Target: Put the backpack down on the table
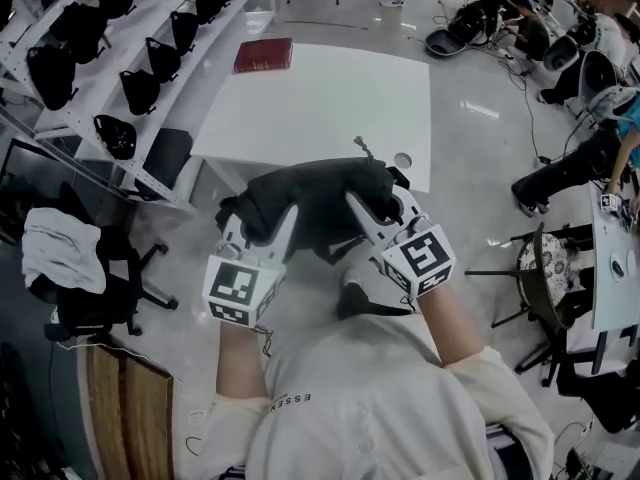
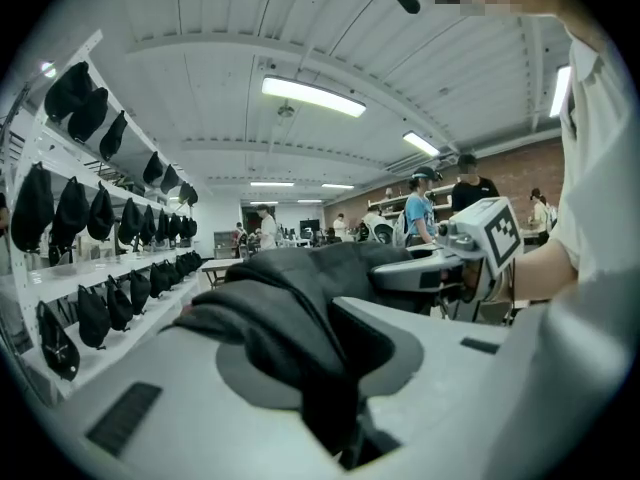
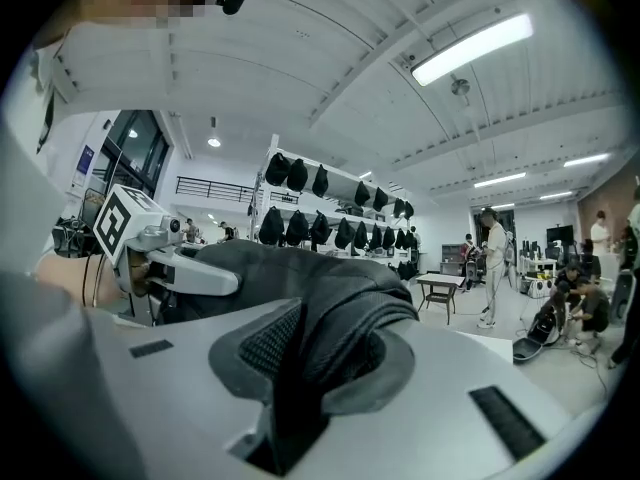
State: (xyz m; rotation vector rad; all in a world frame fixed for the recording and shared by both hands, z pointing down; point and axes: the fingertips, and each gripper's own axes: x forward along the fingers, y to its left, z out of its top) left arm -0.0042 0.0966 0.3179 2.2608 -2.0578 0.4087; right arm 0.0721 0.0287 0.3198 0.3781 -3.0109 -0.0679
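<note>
I hold a black backpack (image 1: 315,203) up in the air between both hands, just short of the white table's (image 1: 330,98) near edge. My left gripper (image 1: 262,223) is shut on a fold of the backpack (image 2: 290,328) at its left side. My right gripper (image 1: 375,208) is shut on a padded, mesh-lined fold of the backpack (image 3: 320,338) at its right side. In each gripper view the dark fabric fills the gap between the jaws and hides the fingertips. The other gripper shows across the bag in each gripper view.
A dark red book (image 1: 264,55) lies at the table's far left corner, and a round hole (image 1: 402,159) sits near its front right corner. White racks of black bags (image 1: 110,58) line the left. An office chair with a white cloth (image 1: 62,253) stands at my left. People and gear (image 1: 520,28) are at the right.
</note>
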